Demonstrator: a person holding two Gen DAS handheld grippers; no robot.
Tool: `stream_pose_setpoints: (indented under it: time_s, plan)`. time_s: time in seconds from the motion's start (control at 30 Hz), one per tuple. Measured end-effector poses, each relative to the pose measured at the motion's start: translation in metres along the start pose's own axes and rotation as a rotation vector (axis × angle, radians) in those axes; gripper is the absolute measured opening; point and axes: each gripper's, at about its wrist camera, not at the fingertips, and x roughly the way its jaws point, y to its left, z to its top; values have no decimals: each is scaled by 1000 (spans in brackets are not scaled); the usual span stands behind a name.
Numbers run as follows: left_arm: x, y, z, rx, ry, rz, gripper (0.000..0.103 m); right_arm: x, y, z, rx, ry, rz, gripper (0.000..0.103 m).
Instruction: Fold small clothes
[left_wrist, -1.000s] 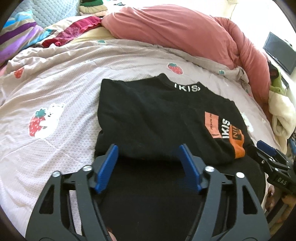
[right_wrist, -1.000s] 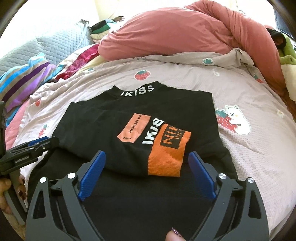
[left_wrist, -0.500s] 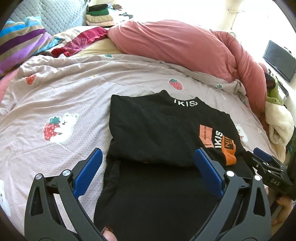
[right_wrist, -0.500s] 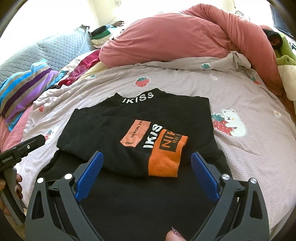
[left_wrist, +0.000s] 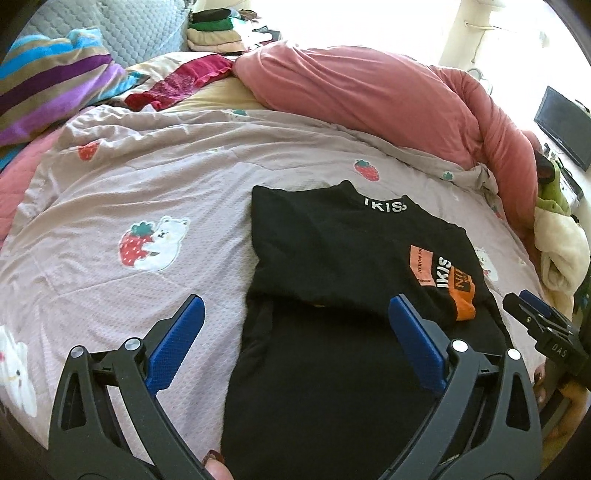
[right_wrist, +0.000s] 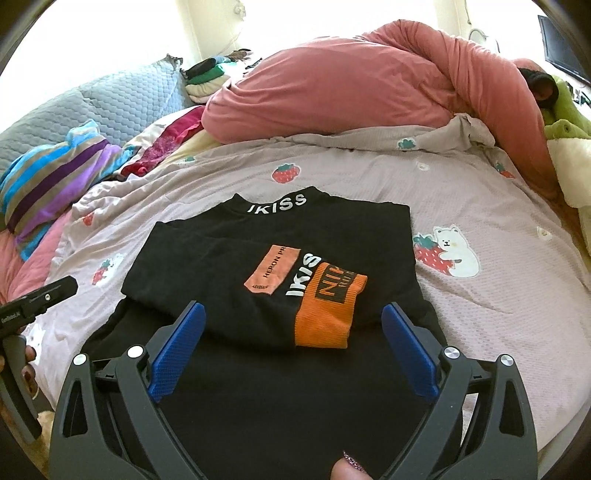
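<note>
My left hand-held gripper (left_wrist: 293, 345) has just been opening: a second ago its blue pads sat closer together at the folded edge of the black knit top with the orange and white lettered patches (left_wrist: 354, 254), and now its jaws stand wide with nothing between the pads. It has also pulled up and back, so more of the pink strawberry-print quilt (left_wrist: 147, 192) shows to its left. I take that to mean 1 fold is released and set; the near half still lies unfolded, so I judge another fold remains.

The top lies flat on the quilt, ahead of and below this gripper, its left edge between the 2 pads. My right hand-held gripper (right_wrist: 293, 345) also hangs wide apart and empty, above the near, unfolded part, the orange cuff just beyond its pads.
</note>
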Motion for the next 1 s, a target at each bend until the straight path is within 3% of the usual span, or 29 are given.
stream_pose_setpoints:
  time_s: [0.4,1.0]
  plan:
    - [-21,24,-14,-37,-13,21,93,-15,-4,-12,-22,-5,-24,96]
    - [-35,36,-59,-39,30,29,93,-21,-18,-43,-29,43,-39,96]
